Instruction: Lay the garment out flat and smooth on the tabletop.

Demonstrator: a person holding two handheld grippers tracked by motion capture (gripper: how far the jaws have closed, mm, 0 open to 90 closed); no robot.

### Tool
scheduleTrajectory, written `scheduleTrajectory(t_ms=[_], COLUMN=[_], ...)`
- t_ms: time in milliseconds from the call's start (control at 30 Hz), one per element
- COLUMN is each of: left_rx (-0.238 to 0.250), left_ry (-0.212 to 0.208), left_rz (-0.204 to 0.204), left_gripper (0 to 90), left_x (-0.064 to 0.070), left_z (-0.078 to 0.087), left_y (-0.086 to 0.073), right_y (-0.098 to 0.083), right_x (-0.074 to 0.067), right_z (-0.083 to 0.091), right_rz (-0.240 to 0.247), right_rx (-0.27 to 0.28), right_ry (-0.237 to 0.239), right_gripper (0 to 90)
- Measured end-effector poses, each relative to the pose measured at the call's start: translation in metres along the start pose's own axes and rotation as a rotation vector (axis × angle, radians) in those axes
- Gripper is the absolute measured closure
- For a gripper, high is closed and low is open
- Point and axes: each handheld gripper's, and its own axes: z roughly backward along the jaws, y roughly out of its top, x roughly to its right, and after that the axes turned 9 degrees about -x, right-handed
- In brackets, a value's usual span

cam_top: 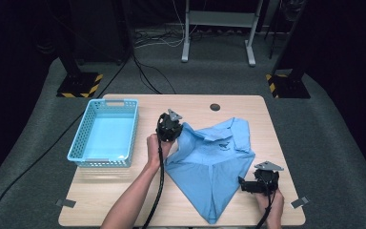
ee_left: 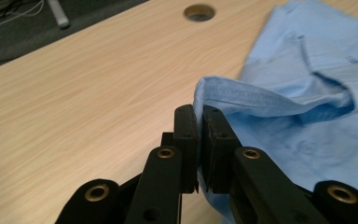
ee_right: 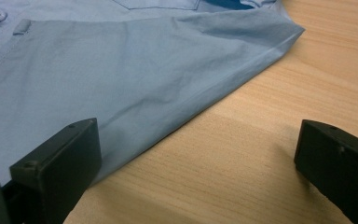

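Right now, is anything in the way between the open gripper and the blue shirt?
No, nothing visible. The right gripper sits open on the bare table right at the blue shirt's edge. One jaw is already over the cloth. The left gripper is shut on a shirt hem.

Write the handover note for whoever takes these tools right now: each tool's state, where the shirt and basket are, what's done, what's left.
Left tool: shut on a hemmed edge of the blue shirt, lifted off the table.
Right tool: open, holding nothing, at the shirt's right edge.
Shirt: mid-table, partly folded to a point at the near edge.
Blue basket: left of the shirt, nothing in it.
Done: some folding.
Left: probably finish the fold, then perhaps put the shirt in the basket.
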Motion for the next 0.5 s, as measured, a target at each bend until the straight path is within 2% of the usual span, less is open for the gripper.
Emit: scheduleTrajectory(t_ms=[100,267,400,500], left_rx=[-0.031,-0.114,-0.179,-0.197], left_ry=[0.027,0.102,0.126,0.151], left_rz=[0.029,0.050,0.085,0.098], left_gripper=[84.4,84.2,83.5,82.5], left_x=[-0.015,-0.032,-0.044,-0.049], left_z=[-0.010,-0.028,-0.041,-0.048], left_y=[-0.002,-0.006,-0.010,-0.014], right_y=[0.000,0.000,0.000,0.000], right_x=[0.000,0.000,0.000,0.000], right_z=[0.000,0.000,0.000,0.000], right_rz=[-0.001,-0.002,-0.002,-0.002], right_rx=[0.000,0.000,0.000,0.000], right_ry=[-0.001,-0.002,-0.003,-0.003], right_gripper=[0.0,0.0,0.0,0.0])
